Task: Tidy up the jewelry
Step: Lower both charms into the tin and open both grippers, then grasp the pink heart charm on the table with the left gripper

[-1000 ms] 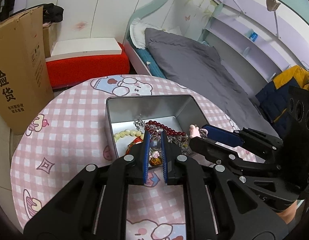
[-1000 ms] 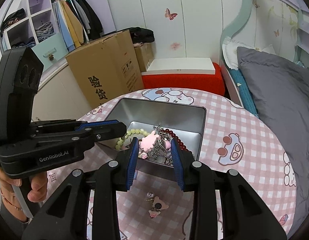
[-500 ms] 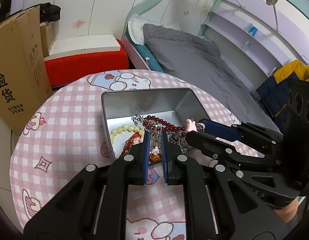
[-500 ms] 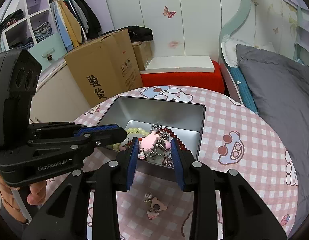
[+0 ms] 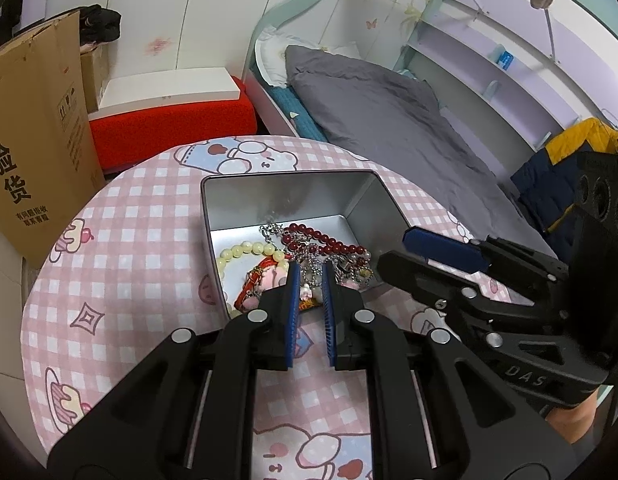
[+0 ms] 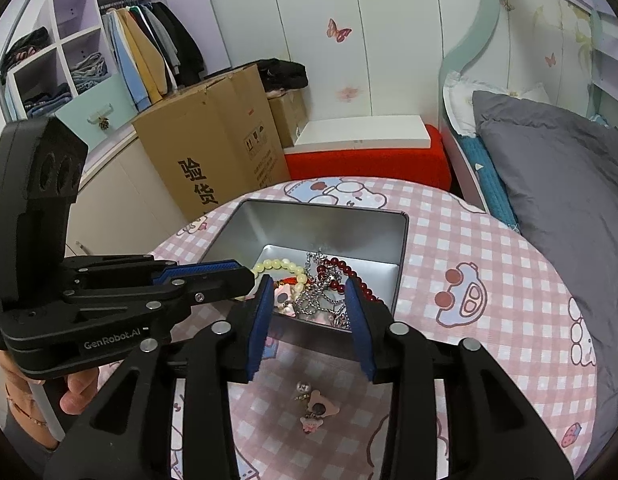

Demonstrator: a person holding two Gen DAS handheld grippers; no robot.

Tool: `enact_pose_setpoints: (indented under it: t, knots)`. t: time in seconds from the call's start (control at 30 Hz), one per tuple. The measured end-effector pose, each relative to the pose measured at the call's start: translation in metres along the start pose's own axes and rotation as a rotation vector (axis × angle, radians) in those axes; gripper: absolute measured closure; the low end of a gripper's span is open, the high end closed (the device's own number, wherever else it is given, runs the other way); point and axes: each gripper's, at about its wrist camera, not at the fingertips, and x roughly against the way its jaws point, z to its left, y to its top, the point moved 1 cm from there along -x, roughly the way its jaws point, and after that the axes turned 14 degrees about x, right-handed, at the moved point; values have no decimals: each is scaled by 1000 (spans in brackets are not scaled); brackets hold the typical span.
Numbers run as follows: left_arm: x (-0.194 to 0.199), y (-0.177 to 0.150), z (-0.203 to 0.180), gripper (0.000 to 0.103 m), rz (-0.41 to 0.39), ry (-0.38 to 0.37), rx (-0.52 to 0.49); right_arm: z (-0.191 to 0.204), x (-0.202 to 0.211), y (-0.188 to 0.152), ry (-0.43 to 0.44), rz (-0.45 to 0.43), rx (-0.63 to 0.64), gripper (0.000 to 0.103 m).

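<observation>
Both grippers hover over the near edge of the metal tin (image 6: 403,240), already holding tangled jewelry. The left gripper (image 5: 309,280) is narrow and empty; the right gripper (image 6: 309,296) is wide and empty. Likely next: collecting the small charm (image 6: 313,408) lying on the tablecloth (image 6: 489,272).

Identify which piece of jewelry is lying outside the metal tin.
The small pink charm keychain, lying on the checked tablecloth in front of the tin; the cream bead bracelet, dark red bead bracelet and chains are inside.

Brushed matt metal tin (image 5: 293,200), glossy bead bracelets (image 5: 329,240) – shiny chain (image 6: 315,300), checked cloth tablecloth (image 5: 141,248), cardboard box (image 6: 213,136)
</observation>
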Motion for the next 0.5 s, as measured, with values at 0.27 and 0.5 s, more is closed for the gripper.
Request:
enact_pose_setpoints:
  t: [0.27,0.5]
  knots:
    - [23,-11,-12,91,-30,12,-25,0,37,-3,-22,-45,2,63]
    - [40,-35,-27,91,-54,18,-74,0,72,-21,-51,-67,-9,60]
